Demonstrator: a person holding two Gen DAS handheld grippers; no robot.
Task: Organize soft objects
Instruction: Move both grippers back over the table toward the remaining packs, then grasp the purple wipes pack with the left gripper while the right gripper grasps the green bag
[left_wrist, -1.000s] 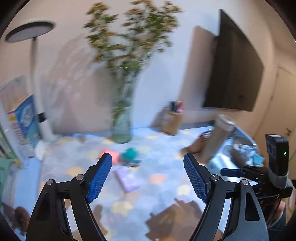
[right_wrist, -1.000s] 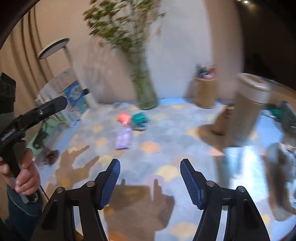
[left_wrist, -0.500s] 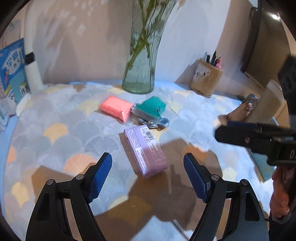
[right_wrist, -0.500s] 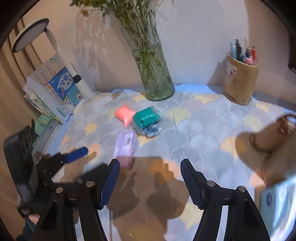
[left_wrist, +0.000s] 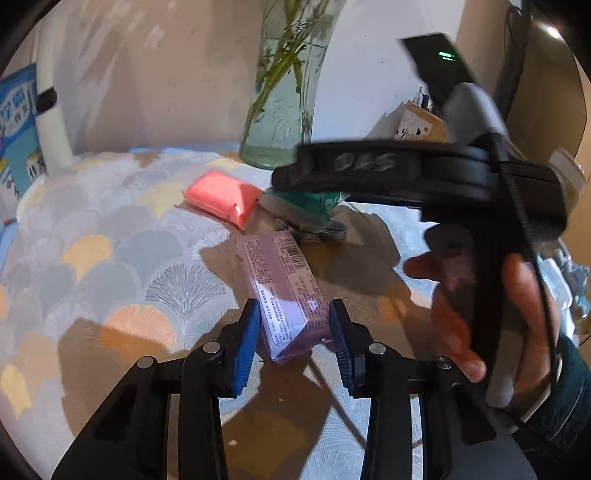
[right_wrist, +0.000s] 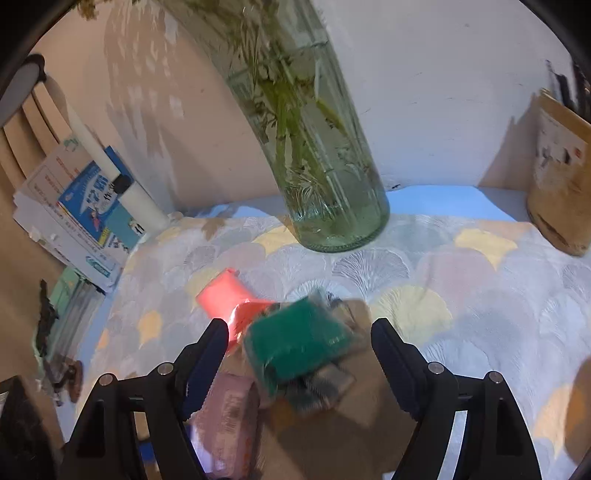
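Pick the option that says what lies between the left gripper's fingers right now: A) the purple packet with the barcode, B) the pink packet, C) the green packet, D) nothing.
A: in the left wrist view the left gripper has its blue fingers closing on either side of the purple packet, while the pink packet lies farther back, near the vase.
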